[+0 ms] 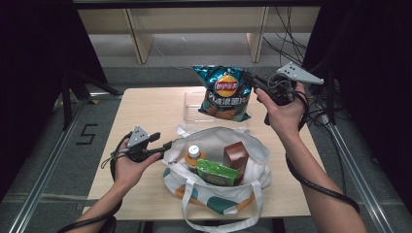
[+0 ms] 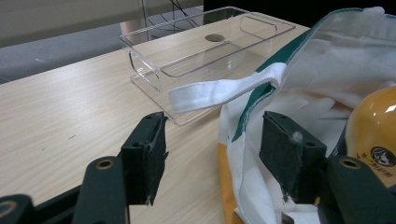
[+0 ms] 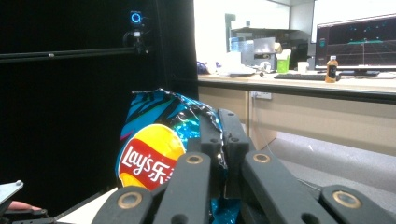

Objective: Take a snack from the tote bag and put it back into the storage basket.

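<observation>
Your right tool point(image 1: 253, 80) pinches the upper edge of the chip bag point(image 1: 224, 92), hanging it above the clear tray point(image 1: 192, 104) at the far side of the table point(image 1: 145, 109); your left tool point(image 1: 167, 144) is spread, its jaws straddling the tote bag point(image 1: 252, 150) rim without closing. This looks like the packing step: the chips need to come toward you and down into the tote. The bottle point(image 1: 194, 154), brown box point(image 1: 236, 156) and green packet point(image 1: 217, 172) crowd the near part, so the far pocket offers more room
</observation>
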Demonstrator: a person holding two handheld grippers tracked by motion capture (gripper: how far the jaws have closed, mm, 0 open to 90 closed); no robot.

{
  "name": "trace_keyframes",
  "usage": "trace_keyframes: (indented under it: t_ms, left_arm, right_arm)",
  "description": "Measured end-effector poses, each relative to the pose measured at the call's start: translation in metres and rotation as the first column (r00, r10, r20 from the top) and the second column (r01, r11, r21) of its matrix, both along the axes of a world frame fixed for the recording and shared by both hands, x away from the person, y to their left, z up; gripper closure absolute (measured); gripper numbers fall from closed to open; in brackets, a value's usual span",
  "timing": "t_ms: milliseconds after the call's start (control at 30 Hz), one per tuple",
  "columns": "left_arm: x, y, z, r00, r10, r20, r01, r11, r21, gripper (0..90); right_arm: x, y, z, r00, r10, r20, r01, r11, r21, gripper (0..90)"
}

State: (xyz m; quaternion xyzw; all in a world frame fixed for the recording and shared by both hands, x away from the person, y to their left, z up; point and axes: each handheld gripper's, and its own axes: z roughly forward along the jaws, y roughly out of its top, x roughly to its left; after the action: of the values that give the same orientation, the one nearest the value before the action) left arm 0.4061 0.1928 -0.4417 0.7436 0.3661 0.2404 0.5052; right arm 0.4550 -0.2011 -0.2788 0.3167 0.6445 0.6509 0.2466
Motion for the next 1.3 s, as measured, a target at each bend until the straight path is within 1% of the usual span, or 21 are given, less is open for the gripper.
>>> trace_keyframes:
  t_ms: [33,100,133,267,300,333,500,567,633,667,733,900,933,967,1000,1033,1100,1133,1200,1267,1300]
  left_arm:
    - [0.0,0.0,0.0,1.0,0.0,0.0,0.0,1.0,0.0,39.9]
    - [0.0,0.0,0.0,1.0,0.001,0.0,-0.001,1.0,-0.001,39.9]
    - [0.0,0.0,0.0,1.0,0.001,-0.001,-0.001,1.0,-0.001,39.9]
    - [0.0,0.0,0.0,1.0,0.001,-0.001,-0.001,1.0,-0.003,39.9]
    - [0.0,0.0,0.0,1.0,0.002,-0.002,-0.002,1.0,-0.004,39.9]
    - [0.0,0.0,0.0,1.0,0.002,-0.002,-0.002,1.0,-0.004,40.0]
    - [0.0,0.0,-0.001,1.0,-0.003,-0.003,0.003,0.9999,-0.012,40.0]
    - [0.0,0.0,0.0,1.0,-0.003,-0.002,0.003,0.9999,-0.013,39.9]
    - [0.0,0.0,0.0,1.0,-0.003,-0.002,0.003,0.9999,-0.013,39.9]
    - [0.001,0.0,0.0,1.0,-0.004,-0.001,0.004,0.9999,-0.013,39.9]
    - [0.001,0.001,0.0,1.0,-0.003,-0.002,0.003,0.9999,-0.012,39.9]
    - [0.0,0.001,0.0,1.0,0.003,-0.007,-0.003,1.0,-0.002,39.9]
    - [0.001,0.002,0.0,1.0,-0.004,0.007,0.004,0.9999,0.011,39.9]
    - [0.002,0.002,0.0,0.9998,-0.01,0.016,0.01,0.9999,0.013,39.9]
    - [0.0,0.0,0.0,1.0,-0.001,-0.008,0.001,1.0,-0.009,39.9]
    - [0.0,0.0,-0.001,1.0,-0.001,-0.006,0.001,0.9999,-0.01,39.9]
    - [0.0,0.001,0.0,1.0,0.0,-0.003,0.0,1.0,-0.007,39.9]
    - [0.0,0.001,0.0,1.0,0.001,-0.004,-0.001,1.0,-0.008,39.9]
    - [0.0,0.001,-0.001,1.0,0.001,-0.003,-0.001,1.0,-0.007,39.9]
    - [0.001,0.001,-0.001,1.0,0.0,-0.003,0.0,1.0,-0.006,39.9]
    - [0.001,0.001,-0.001,1.0,0.0,-0.003,0.0,1.0,-0.006,39.9]
  right_arm:
    - [0.002,0.0,-0.001,1.0,-0.001,0.01,0.001,1.0,-0.001,90.0]
    - [0.002,0.001,-0.002,0.9999,-0.008,-0.006,0.009,1.0,0.014,90.0]
    - [0.004,0.001,-0.003,0.9999,-0.01,0.009,0.01,1.0,0.007,90.0]
    - [0.008,0.003,-0.004,1.0,-0.007,-0.006,0.007,1.0,0.003,90.0]
    - [0.01,0.003,-0.004,0.9998,-0.017,0.012,0.017,1.0,0.001,90.0]
    - [0.011,0.004,-0.004,0.9998,-0.019,0.002,0.019,1.0,0.009,90.0]
    - [0.017,0.006,-0.006,0.9997,-0.022,-0.012,0.022,1.0,-0.001,90.0]
    - [0.021,0.006,-0.007,0.9995,-0.032,-0.001,0.032,0.999,0.004,90.0]
    - [0.022,0.006,-0.008,0.9993,-0.032,-0.017,0.032,0.999,0.0,90.0]
    - [0.024,0.007,-0.009,0.9993,-0.038,0.0,0.038,0.999,0.0,90.0]
    - [0.026,0.007,-0.01,0.9986,-0.048,-0.019,0.049,0.999,0.013,90.0]
    - [0.032,0.007,-0.011,0.9984,-0.054,-0.015,0.054,0.999,0.003,90.0]
    - [0.032,0.006,-0.011,0.9983,-0.051,-0.028,0.051,0.999,-0.002,90.0]
    - [0.034,0.007,-0.012,0.9984,-0.054,-0.016,0.054,0.999,0.007,90.0]
    - [0.034,0.007,-0.012,0.9979,-0.059,-0.025,0.059,0.998,0.005,90.0]
    - [0.036,0.007,-0.012,0.9982,-0.058,-0.017,0.058,0.998,0.001,90.0]
    - [0.037,0.007,-0.011,0.9976,-0.064,-0.026,0.064,0.998,0.008,90.0]
    - [0.038,0.007,-0.011,0.9976,-0.061,-0.031,0.061,0.998,-0.003,90.0]
    - [0.04,0.008,-0.01,0.9974,-0.066,-0.029,0.066,0.998,0.011,90.0]
    - [0.042,0.009,-0.011,0.9974,-0.07,-0.02,0.07,0.998,0.007,90.0]
    - [0.042,0.008,-0.01,0.9973,-0.067,-0.03,0.066,0.998,-0.004,90.0]
